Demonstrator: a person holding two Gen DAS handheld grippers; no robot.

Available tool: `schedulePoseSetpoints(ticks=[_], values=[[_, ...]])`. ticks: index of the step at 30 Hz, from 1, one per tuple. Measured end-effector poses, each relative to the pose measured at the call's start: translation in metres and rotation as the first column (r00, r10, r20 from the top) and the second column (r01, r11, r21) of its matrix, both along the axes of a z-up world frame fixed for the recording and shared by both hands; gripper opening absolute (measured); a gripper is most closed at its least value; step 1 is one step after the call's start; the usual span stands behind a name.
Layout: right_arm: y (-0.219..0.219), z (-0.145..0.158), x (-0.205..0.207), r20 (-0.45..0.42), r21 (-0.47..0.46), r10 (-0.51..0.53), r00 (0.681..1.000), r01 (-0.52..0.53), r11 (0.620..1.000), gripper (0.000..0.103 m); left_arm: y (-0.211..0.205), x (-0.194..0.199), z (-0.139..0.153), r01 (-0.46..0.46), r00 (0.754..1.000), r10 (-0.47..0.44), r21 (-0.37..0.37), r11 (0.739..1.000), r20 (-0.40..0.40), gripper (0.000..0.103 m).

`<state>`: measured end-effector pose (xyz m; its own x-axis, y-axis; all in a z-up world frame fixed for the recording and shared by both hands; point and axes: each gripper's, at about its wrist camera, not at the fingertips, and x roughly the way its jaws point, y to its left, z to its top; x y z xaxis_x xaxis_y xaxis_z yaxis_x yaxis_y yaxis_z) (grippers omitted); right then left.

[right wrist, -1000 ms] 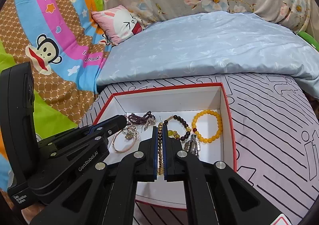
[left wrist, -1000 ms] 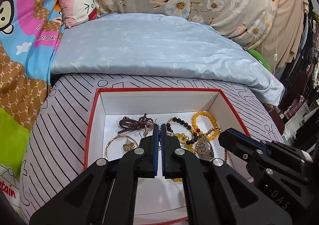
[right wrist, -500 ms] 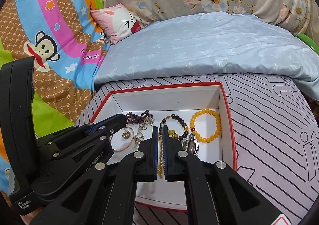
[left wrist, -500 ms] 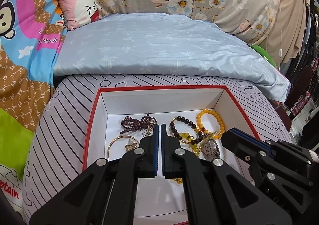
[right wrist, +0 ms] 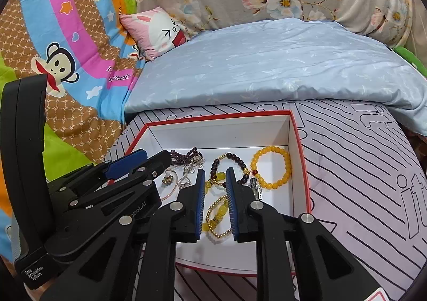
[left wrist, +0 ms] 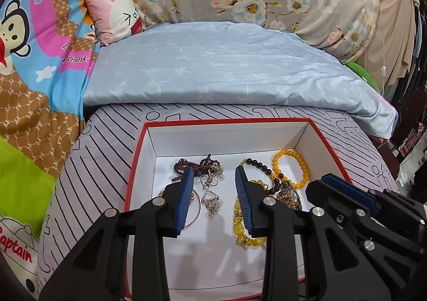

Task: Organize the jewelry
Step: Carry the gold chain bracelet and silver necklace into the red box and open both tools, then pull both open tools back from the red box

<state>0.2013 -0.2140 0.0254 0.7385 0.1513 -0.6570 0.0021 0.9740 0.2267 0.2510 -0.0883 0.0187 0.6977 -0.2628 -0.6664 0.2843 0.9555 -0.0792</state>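
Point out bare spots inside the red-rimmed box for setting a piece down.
In the box, bare floor runs along the far wall behind the jewelry and across the near part. The middle is crowded: purple beads, silver chain, yellow bracelet.

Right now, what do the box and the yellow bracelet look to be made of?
The box: likely cardboard, matte white inside, thin red-edged walls with sharp folded corners. The yellow bracelet: round, glossy, translucent beads, perhaps amber, resin or glass; the look cannot tell which.

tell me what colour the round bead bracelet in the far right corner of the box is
Yellow: the bead bracelet shows best in the right wrist view.
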Motion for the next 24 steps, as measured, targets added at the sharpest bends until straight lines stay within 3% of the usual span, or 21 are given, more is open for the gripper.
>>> schedulePoseSetpoints(ticks=[4, 9, 14, 19, 24], values=[[0.003, 0.005, -0.005, 0.009, -0.036, -0.013, 1.0, 0.013, 0.999, 0.023, 0.001, -0.004, 0.003, -0.008, 1.0, 0.008, 0.007, 1.0, 0.0, 0.033], [0.0, 0.011, -0.017, 0.023, -0.046, -0.032, 0.999, 0.033, 0.998, 0.039, 0.006, -0.013, 0.007, -0.024, 1.0, 0.024, 0.015, 1.0, 0.009, 0.038], [0.002, 0.017, -0.029, 0.032, -0.053, -0.039, 0.999, 0.041, 0.998, 0.04, 0.008, -0.025, 0.008, -0.028, 1.0, 0.028, 0.016, 0.999, 0.004, 0.043], [0.0, 0.019, -0.04, 0.03, -0.048, -0.048, 0.998, 0.05, 0.998, 0.044, 0.013, -0.035, 0.011, -0.032, 0.999, 0.032, 0.01, 0.999, -0.006, 0.061], [0.0, 0.022, -0.051, 0.036, -0.044, -0.053, 0.998, 0.055, 0.998, 0.051, 0.018, -0.046, 0.013, -0.02, 1.0, 0.02, -0.012, 1.0, -0.021, 0.062]])
